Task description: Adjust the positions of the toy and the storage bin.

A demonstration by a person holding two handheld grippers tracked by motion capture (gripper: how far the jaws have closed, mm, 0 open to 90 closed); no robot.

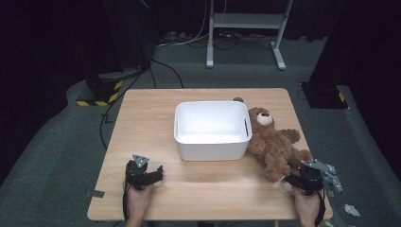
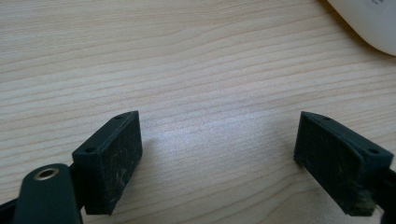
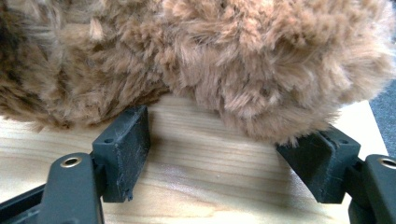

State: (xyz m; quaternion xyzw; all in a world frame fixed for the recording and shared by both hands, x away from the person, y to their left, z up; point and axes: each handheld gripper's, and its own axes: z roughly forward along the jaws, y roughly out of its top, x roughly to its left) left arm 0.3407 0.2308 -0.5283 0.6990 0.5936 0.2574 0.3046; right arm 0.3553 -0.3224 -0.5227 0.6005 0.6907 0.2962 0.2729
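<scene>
Fingers (image 3: 122,154) of our right gripper (image 3: 224,154) stand wide apart at the teddy bear's (image 1: 272,142) lower end, a furry leg bulging just over the gap, pads not pressing it yet. Fingers of our left gripper (image 2: 219,158) are also spread wide, nothing between them, only bare wooden surface (image 2: 187,60). We see the bear lying on its back just right of the white plastic bin (image 1: 213,130), head against the bin's side, legs toward the surface's near right corner.

Risks, as we judge them: closing now may pinch loose fur alone, so the bear slips out on lifting. The limp body could swing and catch the bin's rim, shoving the bin. The bear sits near the right edge; a push instead of a grip could nudge it off.

No brand, label or writing is readable on bear, bin or grippers.
</scene>
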